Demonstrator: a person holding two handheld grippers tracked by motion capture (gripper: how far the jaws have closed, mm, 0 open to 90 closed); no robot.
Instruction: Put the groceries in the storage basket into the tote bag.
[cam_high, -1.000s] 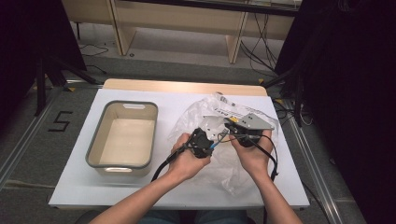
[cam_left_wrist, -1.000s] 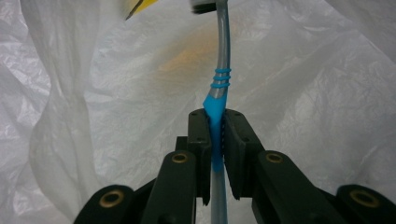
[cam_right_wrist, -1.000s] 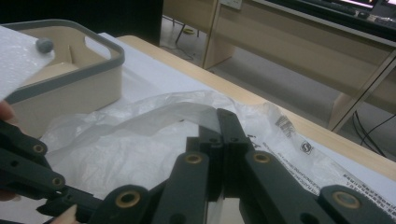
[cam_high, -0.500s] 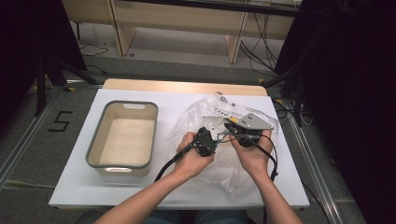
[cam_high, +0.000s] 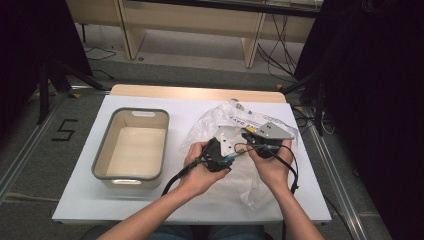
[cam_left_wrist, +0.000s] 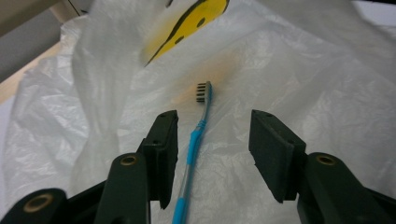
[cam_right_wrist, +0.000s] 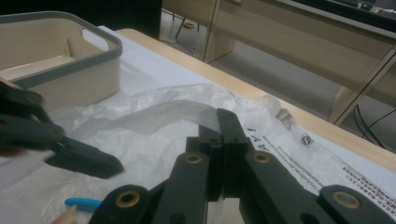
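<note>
A blue toothbrush with dark bristles lies on a clear plastic bag printed with a yellow smiley. My left gripper has just been opening. The toothbrush lies loose between its jaws, close to the left one, and no pad presses on it. In the high view the left gripper sits mid-table with the toothbrush at its tip. My right gripper is shut on a fold of the bag; it faces the left one across the bag in the high view.
A beige bin with a grey rim stands empty at the table's left, also in the right gripper view. The bag's printed edge spreads toward the wooden far edge. White table surface lies near the front.
The left gripper's jaws have spread apart, and the toothbrush now lies free on the bag between them. The right gripper has kept still with the bag in it.
</note>
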